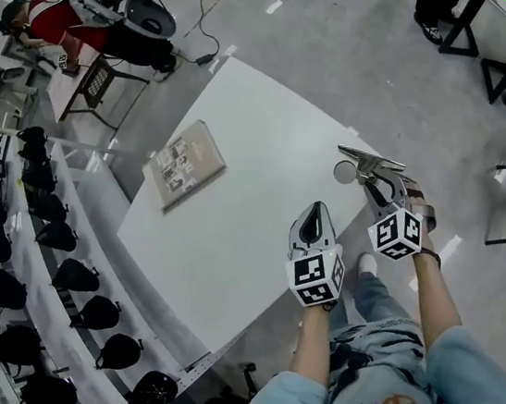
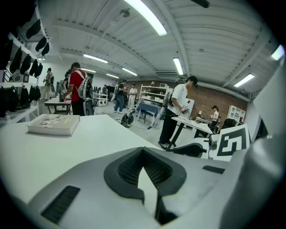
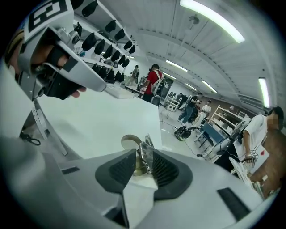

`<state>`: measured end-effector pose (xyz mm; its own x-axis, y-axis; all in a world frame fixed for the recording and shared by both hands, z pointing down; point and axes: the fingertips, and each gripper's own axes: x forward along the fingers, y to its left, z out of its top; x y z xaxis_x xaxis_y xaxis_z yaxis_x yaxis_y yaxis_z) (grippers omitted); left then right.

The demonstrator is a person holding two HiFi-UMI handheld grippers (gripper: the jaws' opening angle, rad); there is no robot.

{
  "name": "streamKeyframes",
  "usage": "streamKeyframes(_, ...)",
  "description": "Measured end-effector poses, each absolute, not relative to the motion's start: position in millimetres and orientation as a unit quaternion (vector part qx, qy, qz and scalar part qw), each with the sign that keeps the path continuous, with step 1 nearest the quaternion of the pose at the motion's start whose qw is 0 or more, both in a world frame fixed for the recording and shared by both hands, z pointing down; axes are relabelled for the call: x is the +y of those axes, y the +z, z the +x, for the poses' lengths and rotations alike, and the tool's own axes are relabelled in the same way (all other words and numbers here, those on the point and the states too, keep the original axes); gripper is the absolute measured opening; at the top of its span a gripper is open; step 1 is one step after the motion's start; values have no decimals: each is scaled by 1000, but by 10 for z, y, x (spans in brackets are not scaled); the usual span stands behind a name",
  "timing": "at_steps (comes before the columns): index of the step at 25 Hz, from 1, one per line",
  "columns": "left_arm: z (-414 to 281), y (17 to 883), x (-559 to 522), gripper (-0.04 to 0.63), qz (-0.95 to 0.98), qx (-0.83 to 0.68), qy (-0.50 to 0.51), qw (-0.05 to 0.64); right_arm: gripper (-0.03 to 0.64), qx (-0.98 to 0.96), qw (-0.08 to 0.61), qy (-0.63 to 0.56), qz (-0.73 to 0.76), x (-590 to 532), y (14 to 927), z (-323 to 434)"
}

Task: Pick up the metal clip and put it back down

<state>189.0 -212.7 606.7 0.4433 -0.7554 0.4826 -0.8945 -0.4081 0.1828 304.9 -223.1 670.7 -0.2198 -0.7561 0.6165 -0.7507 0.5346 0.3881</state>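
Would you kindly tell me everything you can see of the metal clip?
The metal clip is small and shiny: folded silver plates with a rounded loop at the far end. It stands on edge, seemingly resting on the white table, between the right gripper's parted jaws, close to one pad.

The metal clip (image 3: 144, 157) near the table's (image 1: 242, 148) right corner shows only in part. Its lower end sits behind the pads of the right gripper (image 3: 143, 152), and the head view makes out little beyond a round loop. The cover print of the book (image 1: 186, 164) by the left edge is too small to read. The left gripper (image 1: 313, 207) and the person's arm (image 1: 312, 345) hide part of the table's right edge.
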Motion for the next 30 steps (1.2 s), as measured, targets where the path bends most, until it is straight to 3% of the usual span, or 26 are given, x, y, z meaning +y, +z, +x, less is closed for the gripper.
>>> streamKeyframes(6, 1667, 6098, -2123, 9, 810, -521, 156, 220, 122, -761, 438, -24, 479, -2286, 6836, 3074)
streamKeyframes(16, 1276, 6013, -2130, 9, 792, -549, 130, 233, 38, -725, 458, -58, 511, -2376, 6619, 3059)
streamKeyframes(30, 597, 5781, -1970, 9, 751, -614, 102, 219, 34, -774, 340, 30, 534, -2245, 6165, 2634)
